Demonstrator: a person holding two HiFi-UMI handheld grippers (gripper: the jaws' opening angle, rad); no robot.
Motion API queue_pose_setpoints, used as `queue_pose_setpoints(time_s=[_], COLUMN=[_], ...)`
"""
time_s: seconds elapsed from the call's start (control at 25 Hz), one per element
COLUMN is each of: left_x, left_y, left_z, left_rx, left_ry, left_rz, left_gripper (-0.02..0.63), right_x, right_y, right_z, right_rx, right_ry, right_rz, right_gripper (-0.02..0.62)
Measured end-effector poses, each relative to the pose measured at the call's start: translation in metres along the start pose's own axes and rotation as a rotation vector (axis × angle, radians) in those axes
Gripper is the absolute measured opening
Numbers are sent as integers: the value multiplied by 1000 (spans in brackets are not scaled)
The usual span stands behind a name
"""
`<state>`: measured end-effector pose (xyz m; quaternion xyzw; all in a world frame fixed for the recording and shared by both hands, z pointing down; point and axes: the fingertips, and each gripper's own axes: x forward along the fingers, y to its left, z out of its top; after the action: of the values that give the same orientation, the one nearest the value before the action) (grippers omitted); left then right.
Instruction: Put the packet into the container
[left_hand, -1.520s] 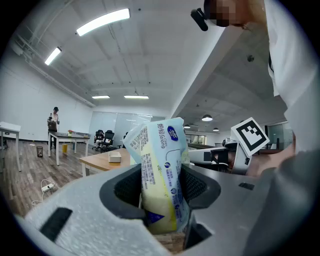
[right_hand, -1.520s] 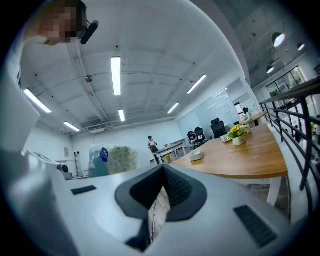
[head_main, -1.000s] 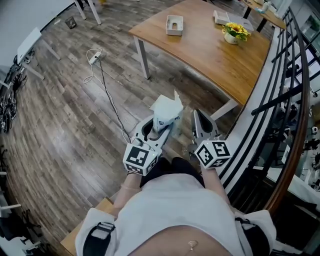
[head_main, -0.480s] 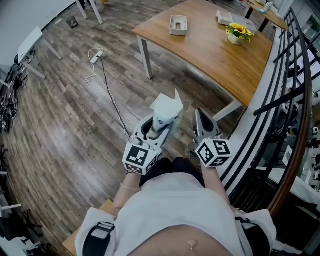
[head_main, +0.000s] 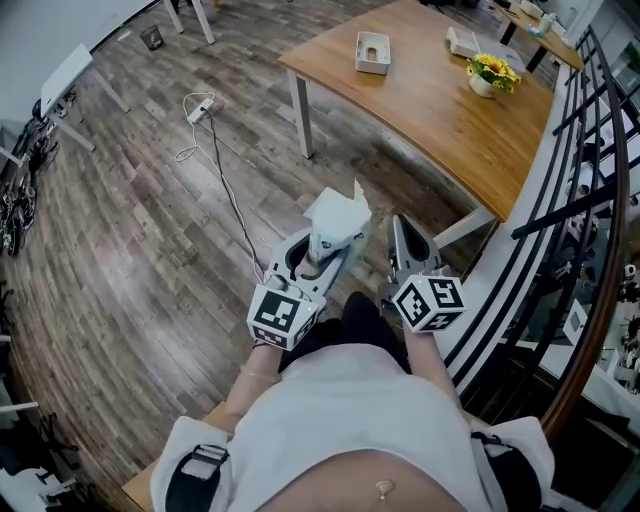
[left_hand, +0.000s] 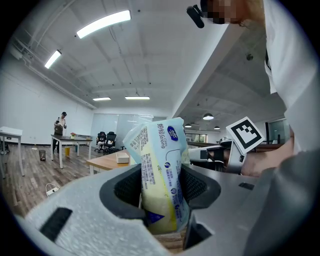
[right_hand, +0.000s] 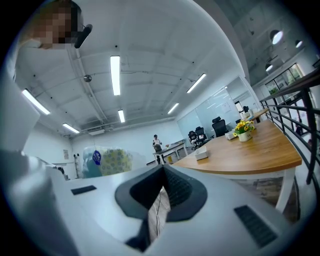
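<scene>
Packet (head_main: 335, 218): pale printed pack, upright, pinched between the jaws of the left gripper (head_main: 322, 258), above the wood floor (head_main: 150, 250). Right gripper (head_main: 404, 240): just beside it, jaws pressed together, empty. White container (head_main: 372, 52): on the wooden table (head_main: 450, 120), well apart from the packet.

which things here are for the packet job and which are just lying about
For the job:
- packet, clamped in the left gripper
- white container on the wooden table

Just lying about:
- potted yellow flowers on the same table
- small white box beside the flowers
- power strip with its cable on the floor
</scene>
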<state>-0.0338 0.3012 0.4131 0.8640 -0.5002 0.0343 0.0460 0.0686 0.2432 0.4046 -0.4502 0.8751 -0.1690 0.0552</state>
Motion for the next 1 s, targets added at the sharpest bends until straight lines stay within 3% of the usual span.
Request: queue_pose_setpoints(time_s=[0.48,1.0], left_x=[15,72], left_y=[24,57], left_z=[-2,8], left_rx=[-11,-15], left_ry=[2,8], left_rz=[8,-5], left_gripper=[207,207], right_x=[27,72], right_y=[-16,-61], right_z=[6,41], right_rx=[-22,-117], right_ry=[-5,-25], right_rz=[-32,-76], right_gripper=[11,11])
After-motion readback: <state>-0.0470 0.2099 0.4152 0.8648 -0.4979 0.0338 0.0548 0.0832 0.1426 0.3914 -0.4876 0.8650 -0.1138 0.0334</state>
